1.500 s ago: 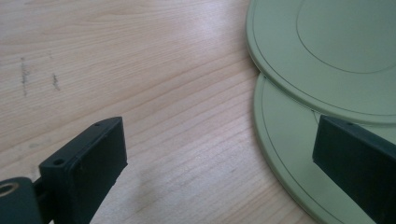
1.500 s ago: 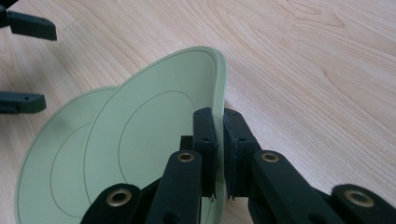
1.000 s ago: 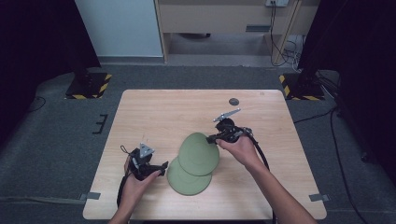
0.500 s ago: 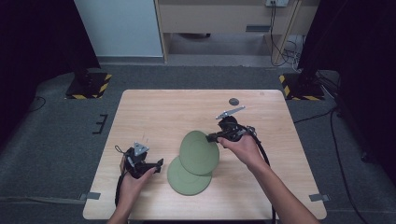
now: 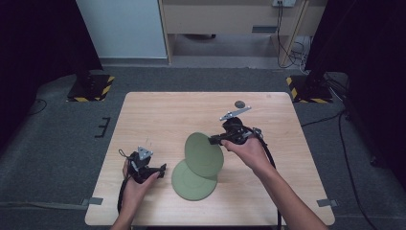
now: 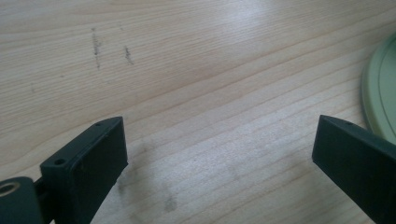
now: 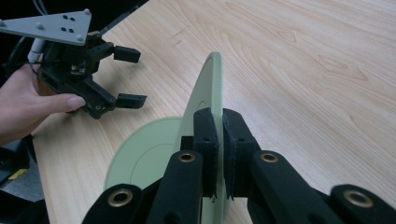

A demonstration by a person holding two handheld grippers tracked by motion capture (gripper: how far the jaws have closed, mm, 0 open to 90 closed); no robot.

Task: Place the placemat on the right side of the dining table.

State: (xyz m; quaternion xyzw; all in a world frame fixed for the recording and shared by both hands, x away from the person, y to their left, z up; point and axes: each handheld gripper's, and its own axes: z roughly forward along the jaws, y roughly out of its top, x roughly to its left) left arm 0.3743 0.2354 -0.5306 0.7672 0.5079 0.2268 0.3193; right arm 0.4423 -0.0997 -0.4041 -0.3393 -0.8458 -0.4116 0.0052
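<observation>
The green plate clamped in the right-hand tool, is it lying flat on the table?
No: in the right gripper view the lifted plate stands on edge between the right gripper, above another plate lying flat on the table.

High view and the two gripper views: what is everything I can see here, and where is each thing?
held plate: one, pale green, tilted on edge above the table, rim clamped in the right gripper.
flat plate: one, pale green, lying on the table near its front edge.
small disc: one, dark grey, near the table's far edge.
table: one, light wood.
right gripper: black, jaws shut on the held plate's rim.
left gripper: black, jaws open, low over the table beside the flat plate.
</observation>
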